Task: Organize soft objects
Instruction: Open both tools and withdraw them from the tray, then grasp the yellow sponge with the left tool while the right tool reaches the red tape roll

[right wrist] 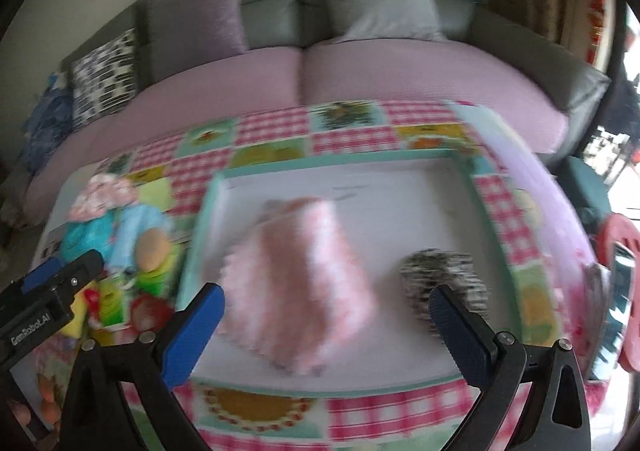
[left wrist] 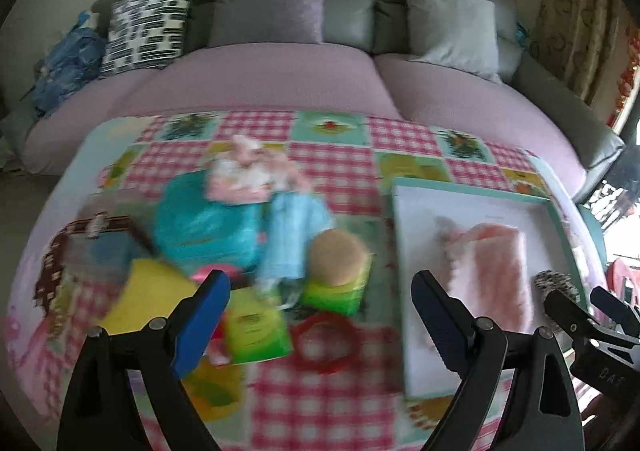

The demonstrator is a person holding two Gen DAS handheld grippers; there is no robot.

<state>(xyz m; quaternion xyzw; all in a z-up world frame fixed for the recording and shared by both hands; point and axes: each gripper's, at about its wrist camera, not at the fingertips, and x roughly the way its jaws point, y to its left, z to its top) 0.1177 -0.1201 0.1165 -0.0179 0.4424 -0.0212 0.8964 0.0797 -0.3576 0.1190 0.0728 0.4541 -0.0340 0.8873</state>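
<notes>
Left tool [left wrist: 320, 315] tilted down, jaws wide, empty

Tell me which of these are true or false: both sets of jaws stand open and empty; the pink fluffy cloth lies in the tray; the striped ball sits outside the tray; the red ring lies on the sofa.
1. Both the left gripper and the right gripper have open, empty jaws. True.
2. The pink fluffy cloth lies in the tray. True.
3. The striped ball sits outside the tray. False: it sits inside, beside the cloth.
4. The red ring lies on the sofa. False: it lies on the checked tablecloth.
</notes>
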